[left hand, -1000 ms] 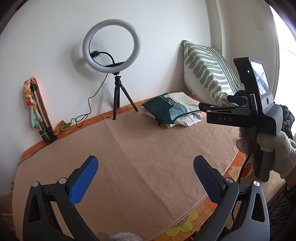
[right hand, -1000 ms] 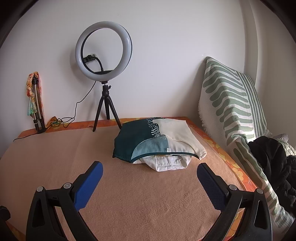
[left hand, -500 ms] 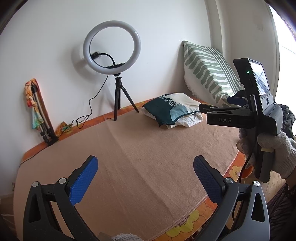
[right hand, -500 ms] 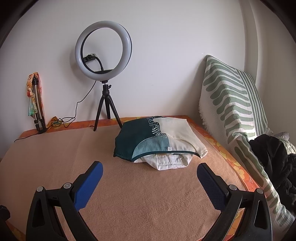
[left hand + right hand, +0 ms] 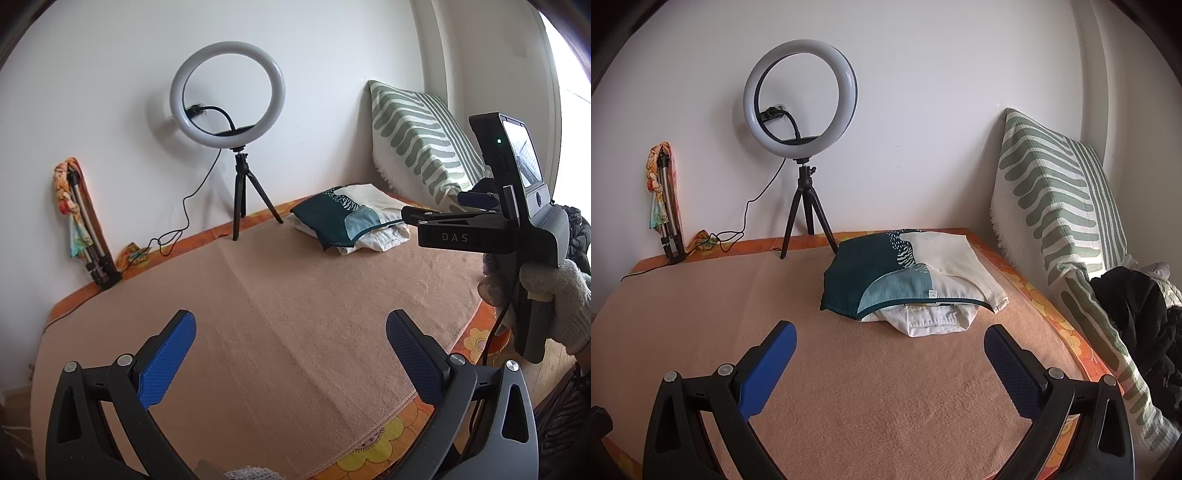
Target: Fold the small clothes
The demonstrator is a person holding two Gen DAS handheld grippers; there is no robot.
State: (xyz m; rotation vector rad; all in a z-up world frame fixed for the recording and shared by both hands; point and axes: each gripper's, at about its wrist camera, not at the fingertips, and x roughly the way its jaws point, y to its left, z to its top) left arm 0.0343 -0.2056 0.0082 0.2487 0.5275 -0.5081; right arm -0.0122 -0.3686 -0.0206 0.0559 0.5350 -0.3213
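A: Where are the clothes?

B: A small pile of folded clothes (image 5: 908,284) lies near the bed's far right corner, a teal-and-cream piece on top of a white one, just in front of the striped pillow (image 5: 1056,206). A dark heap of clothes (image 5: 1137,317) sits at the bed's right edge, against the pillow's foot.

A: And the tools?

B: Both are spread wide and carry nothing. The left tool (image 5: 290,334) hangs over the bed's near edge; the right tool (image 5: 890,345) points at the pile from just short of it.

A: What could go wrong?

B: I'd say the next garment comes from that dark heap. Swinging the right tool across could clip the pile and spoil the folds. The heap looks bulky, so one pinch might drag several pieces. The ring light (image 5: 799,107) stands near the far edge; cloth flung wide could catch its tripod.
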